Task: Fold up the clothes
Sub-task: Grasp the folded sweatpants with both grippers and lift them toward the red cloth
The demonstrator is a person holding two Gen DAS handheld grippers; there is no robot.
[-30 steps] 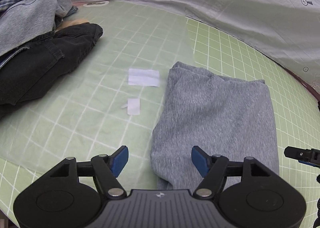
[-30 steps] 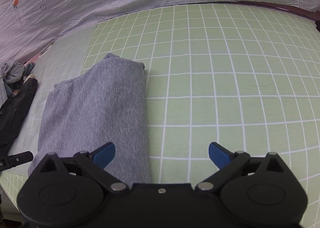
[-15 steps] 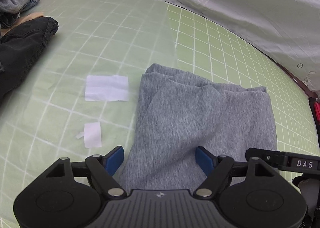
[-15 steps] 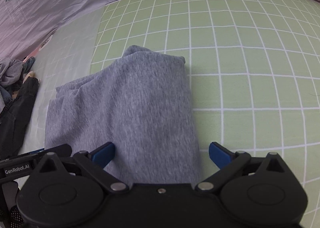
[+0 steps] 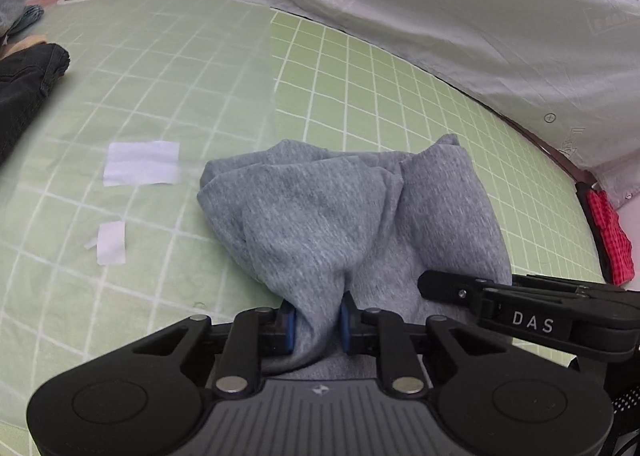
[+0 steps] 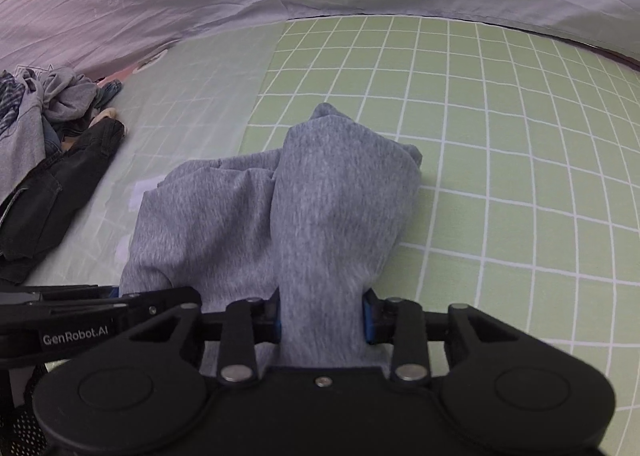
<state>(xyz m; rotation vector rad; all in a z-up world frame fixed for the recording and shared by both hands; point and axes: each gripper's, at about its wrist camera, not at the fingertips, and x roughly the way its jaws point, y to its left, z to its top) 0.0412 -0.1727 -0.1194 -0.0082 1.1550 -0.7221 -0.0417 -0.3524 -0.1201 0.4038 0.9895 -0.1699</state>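
The left gripper [image 5: 317, 323] has its blue pads pinched tight on a bunched fold of the grey garment [image 5: 344, 216], and the right gripper [image 6: 322, 319] is likewise clamped on the fold beside it. The garment rises in two ridges from the green checked sheet [image 6: 500, 144], near its middle. White paper scraps [image 5: 141, 162] lie to the left; dark jeans [image 6: 60, 192] and a clothes pile [image 6: 44, 104] sit farther off.

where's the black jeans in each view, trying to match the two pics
Left wrist: black jeans at the far left edge, upper half, cut off by the frame.
Right wrist: black jeans at left, mid-height, below the clothes pile.
Shared landmark: the grey garment, centre in both.
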